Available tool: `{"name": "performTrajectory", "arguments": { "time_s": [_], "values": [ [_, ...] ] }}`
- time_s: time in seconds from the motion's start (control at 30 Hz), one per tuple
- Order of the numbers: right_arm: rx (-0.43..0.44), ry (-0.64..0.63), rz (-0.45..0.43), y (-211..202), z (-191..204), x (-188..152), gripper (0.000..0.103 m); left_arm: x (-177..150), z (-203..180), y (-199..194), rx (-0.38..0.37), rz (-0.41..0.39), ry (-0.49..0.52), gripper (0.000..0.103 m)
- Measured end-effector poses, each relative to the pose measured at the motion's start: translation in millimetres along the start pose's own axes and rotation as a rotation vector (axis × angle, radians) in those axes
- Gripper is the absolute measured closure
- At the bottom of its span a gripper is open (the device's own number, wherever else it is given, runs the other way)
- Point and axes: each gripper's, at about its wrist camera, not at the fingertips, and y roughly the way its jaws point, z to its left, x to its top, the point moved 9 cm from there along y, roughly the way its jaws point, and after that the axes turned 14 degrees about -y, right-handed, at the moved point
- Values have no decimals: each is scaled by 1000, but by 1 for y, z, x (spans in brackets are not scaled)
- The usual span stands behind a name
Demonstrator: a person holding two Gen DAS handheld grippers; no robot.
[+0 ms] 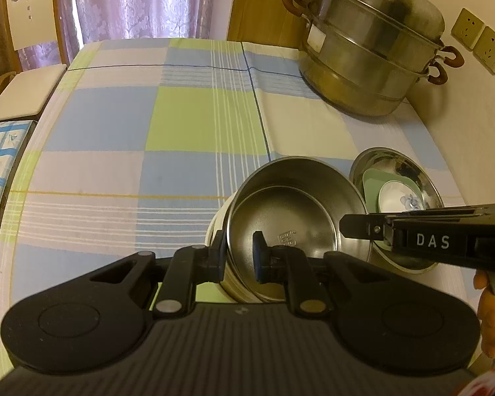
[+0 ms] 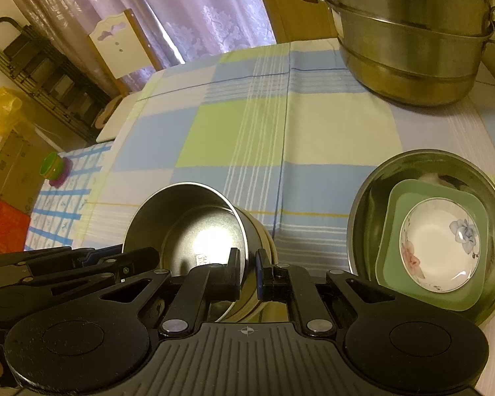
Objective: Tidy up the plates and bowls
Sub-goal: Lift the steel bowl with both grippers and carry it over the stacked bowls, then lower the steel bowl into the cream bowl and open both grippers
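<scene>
Checked cloth (image 1: 181, 125) over the counter, tiered steel steamer pot (image 1: 373, 49) at its far right corner. Beyond: white chair (image 1: 29, 23), lilac curtains (image 1: 138, 0), wall sockets (image 1: 480, 39). Green cup (image 2: 52, 165) at left.

The round steel bowl (image 2: 194, 231) sits just left of the wide steel basin (image 2: 373, 204). In that basin lies the square green plate (image 2: 392, 264), with the flowered white porcelain dish (image 2: 439, 247) on it. The tiered steel steamer pot (image 2: 409, 49) stands behind them on the checked tablecloth (image 2: 234, 132).
</scene>
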Motion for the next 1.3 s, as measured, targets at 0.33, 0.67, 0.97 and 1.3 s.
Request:
{"name": "performTrajectory", "arguments": {
  "time_s": [0.33,0.67,0.97,1.3],
  "values": [
    [-12,10,6,2,-3,-3,94,-2,0,1,10,-6,1,85],
    [-17,0,-64,-18,-3,-5,59,1,-7,-20,14,-67,18,81],
    [10,23,-120,-57,-7,-25,56,-22,-14,-59,11,-98,34,79],
    [41,8,-149,-102,-6,-69,49,-72,-26,-99,10,-104,27,79]
  ]
}}
